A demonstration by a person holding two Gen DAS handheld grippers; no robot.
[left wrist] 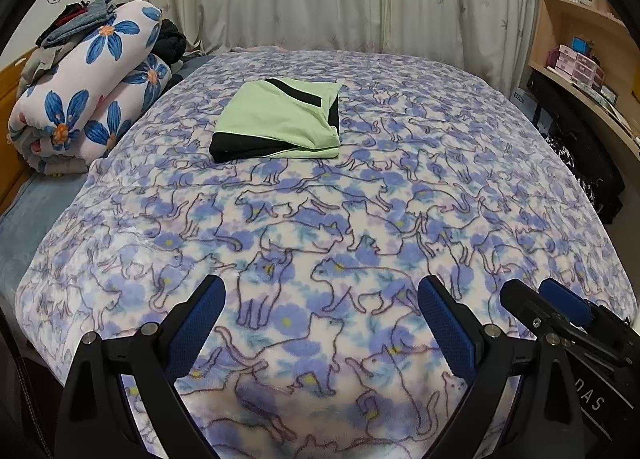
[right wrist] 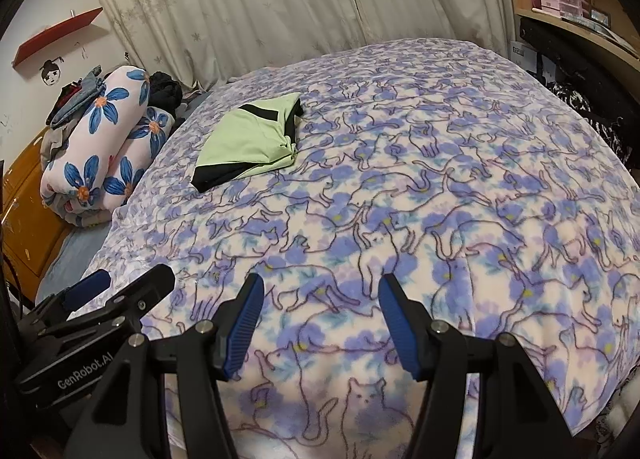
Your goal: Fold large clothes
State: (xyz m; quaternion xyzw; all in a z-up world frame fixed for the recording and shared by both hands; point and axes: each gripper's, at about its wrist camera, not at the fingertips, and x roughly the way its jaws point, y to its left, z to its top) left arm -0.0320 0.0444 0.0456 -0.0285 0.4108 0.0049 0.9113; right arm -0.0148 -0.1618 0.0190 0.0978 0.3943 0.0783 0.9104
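Already folded, the green-and-black garment [left wrist: 280, 121] lies on the bed [left wrist: 460, 187].
Toward the far left edge it rests; near edge: left gripper [left wrist: 322, 323] released, empty; right gripper [right wrist: 320, 319] likewise released, grasping nothing.

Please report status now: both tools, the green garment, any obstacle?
Left tool open, empty; right tool open, empty. Green and black garment folded on cat-print blanket, far from both. Nothing between.

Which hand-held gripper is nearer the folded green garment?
Left, slightly. The left hand-held gripper sits almost straight in front of the folded green garment; the right hand-held gripper is farther off to its right. Both hover open, apart from it.
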